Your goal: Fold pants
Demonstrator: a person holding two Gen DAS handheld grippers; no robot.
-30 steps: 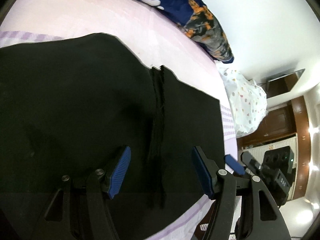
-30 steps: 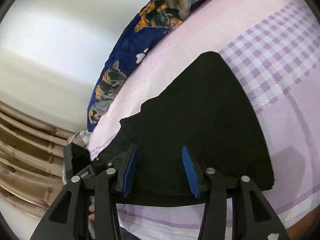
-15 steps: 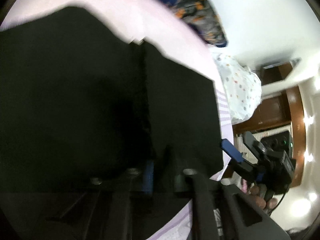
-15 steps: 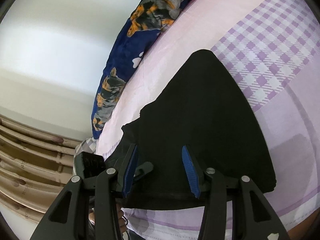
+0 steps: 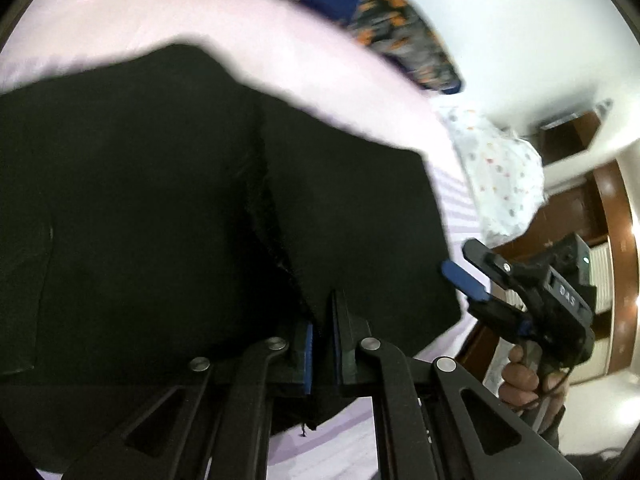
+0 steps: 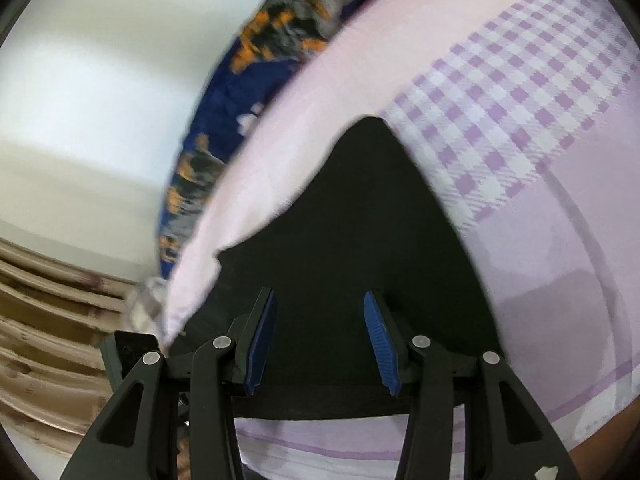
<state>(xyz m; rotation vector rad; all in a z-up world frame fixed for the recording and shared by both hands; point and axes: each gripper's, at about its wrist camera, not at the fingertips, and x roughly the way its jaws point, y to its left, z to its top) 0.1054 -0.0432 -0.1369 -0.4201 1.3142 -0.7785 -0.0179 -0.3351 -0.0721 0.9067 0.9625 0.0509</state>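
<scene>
Two grippers over black pants (image 5: 168, 200) spread flat on bed sheet (image 6: 540, 240), pink w/ purple check. Pants plain black, matte, no visible print; darker ribbed seam/fold ridge running from far edge down toward near edge in left wrist view. Far outline stepped, corner poking toward check patch in right wrist view. Near hem lying along near edge of bed, straight. Left gripper (image 5: 322, 344) clamped tight on pants fabric at near edge, right by the ridge; blue pads nearly touching, cloth pinched betw. them. Right gripper (image 6: 318, 344) part open, pads apart, hovering over pants near edge, nothing pinched; also seen at right in left wrist view, hand (image 5: 528, 380) on its grip. Blue/orange print blanket (image 6: 224, 128) along far edge of bed. White dotted cloth (image 5: 500, 176) off far right corner. Frames blurred.
</scene>
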